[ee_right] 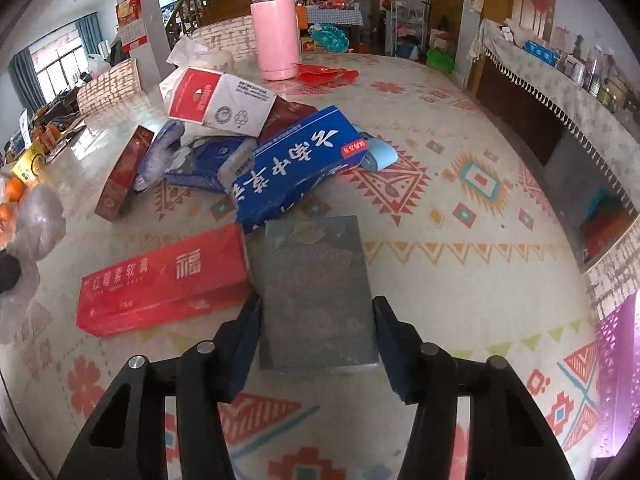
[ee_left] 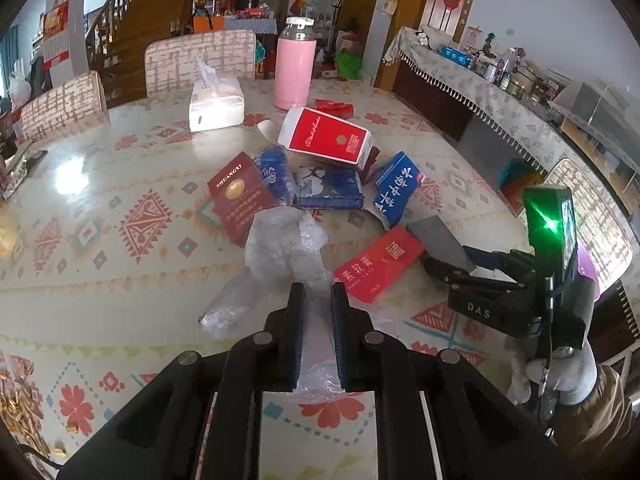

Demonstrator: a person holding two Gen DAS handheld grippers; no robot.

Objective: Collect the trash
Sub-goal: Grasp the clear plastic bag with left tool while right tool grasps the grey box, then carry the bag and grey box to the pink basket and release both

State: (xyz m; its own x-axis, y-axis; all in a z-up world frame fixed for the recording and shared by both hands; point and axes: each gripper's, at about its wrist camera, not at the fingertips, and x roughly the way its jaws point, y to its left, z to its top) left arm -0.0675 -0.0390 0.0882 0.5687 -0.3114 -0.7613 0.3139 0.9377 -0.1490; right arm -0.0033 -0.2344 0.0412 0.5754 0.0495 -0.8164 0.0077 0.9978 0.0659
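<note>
My left gripper [ee_left: 318, 292] is shut on a crumpled clear plastic wrapper [ee_left: 280, 240], which trails from its fingers over the patterned table [ee_left: 100, 260]. My right gripper [ee_right: 316, 304] is closed on the sides of a dark grey box [ee_right: 316, 272], its pads against both long edges; the left wrist view shows that box [ee_left: 436, 236] jutting from the right gripper [ee_left: 440, 264]. Beside it lies a flat red box [ee_right: 168, 276]. Behind are a blue box [ee_right: 292, 168], a red-and-white carton [ee_right: 216, 100], a dark red box [ee_right: 124, 172] and blue wrappers.
A pink flask [ee_left: 294, 68] and a tissue pack [ee_left: 216, 104] stand at the far side of the table, with chairs behind. A cloth-covered sideboard [ee_left: 480, 92] runs along the right. Oranges [ee_right: 12, 192] sit at the left edge.
</note>
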